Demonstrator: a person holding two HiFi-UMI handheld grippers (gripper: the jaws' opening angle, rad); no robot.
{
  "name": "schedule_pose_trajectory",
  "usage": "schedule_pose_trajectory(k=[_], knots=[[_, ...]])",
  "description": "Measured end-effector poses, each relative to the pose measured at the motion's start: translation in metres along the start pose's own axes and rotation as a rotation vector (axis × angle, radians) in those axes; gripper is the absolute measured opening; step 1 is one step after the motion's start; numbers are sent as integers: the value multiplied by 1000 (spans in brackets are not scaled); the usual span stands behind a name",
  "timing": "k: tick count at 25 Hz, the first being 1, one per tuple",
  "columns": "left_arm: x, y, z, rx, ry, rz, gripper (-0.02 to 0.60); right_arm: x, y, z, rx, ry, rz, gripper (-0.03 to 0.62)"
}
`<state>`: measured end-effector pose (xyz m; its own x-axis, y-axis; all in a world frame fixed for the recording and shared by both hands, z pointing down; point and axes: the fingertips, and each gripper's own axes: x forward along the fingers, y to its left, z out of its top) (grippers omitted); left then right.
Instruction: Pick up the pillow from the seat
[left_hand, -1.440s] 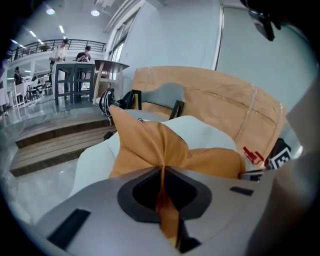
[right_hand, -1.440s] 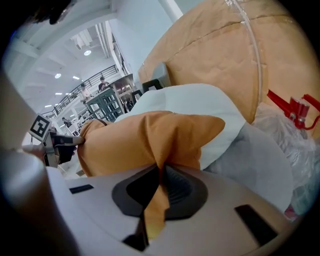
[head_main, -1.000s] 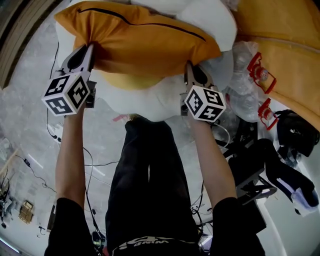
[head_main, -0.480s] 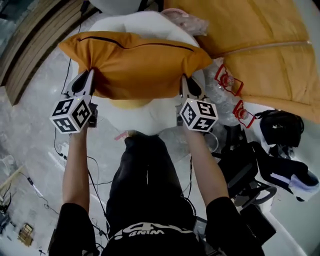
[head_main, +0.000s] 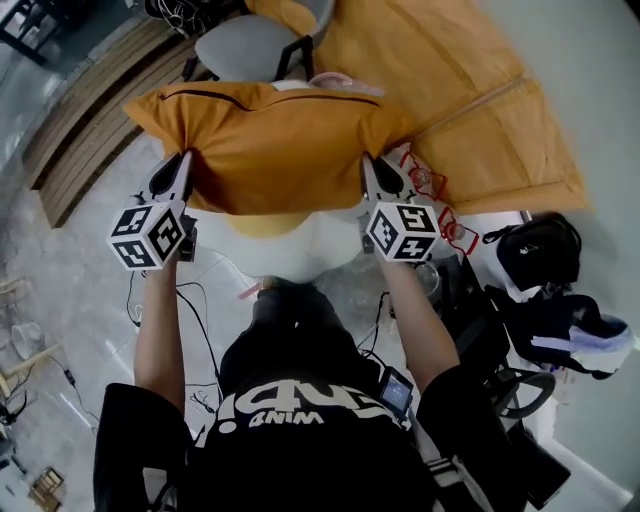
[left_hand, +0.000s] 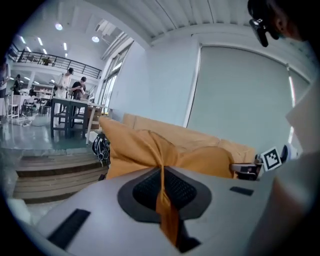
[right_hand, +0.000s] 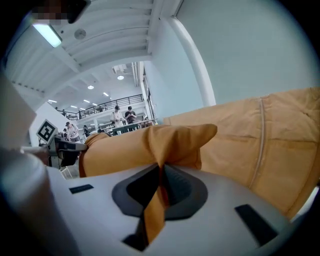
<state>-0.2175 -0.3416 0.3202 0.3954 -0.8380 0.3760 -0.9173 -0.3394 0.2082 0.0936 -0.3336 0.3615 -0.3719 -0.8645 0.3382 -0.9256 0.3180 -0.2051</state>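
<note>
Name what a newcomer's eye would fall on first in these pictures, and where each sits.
The orange pillow fills the upper middle of the head view, its near edge pinched at either end by the left hand-held gripper and the right hand-held gripper. A large orange cushion lies behind it to the upper right.

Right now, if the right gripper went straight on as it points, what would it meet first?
The orange pillow: the right gripper is shut on its edge, so the pillow's body lies directly ahead.
</note>
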Motion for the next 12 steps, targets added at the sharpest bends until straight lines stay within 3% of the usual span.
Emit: schedule_pose_trajectory(k=[5,12], knots=[[-69,-31,38,50,-53,-25,25,-57,28,41,-46,-25,52,44],[-153,-67,57,92,-152,-29,25,-125,61,81,-45,-111,109,44]])
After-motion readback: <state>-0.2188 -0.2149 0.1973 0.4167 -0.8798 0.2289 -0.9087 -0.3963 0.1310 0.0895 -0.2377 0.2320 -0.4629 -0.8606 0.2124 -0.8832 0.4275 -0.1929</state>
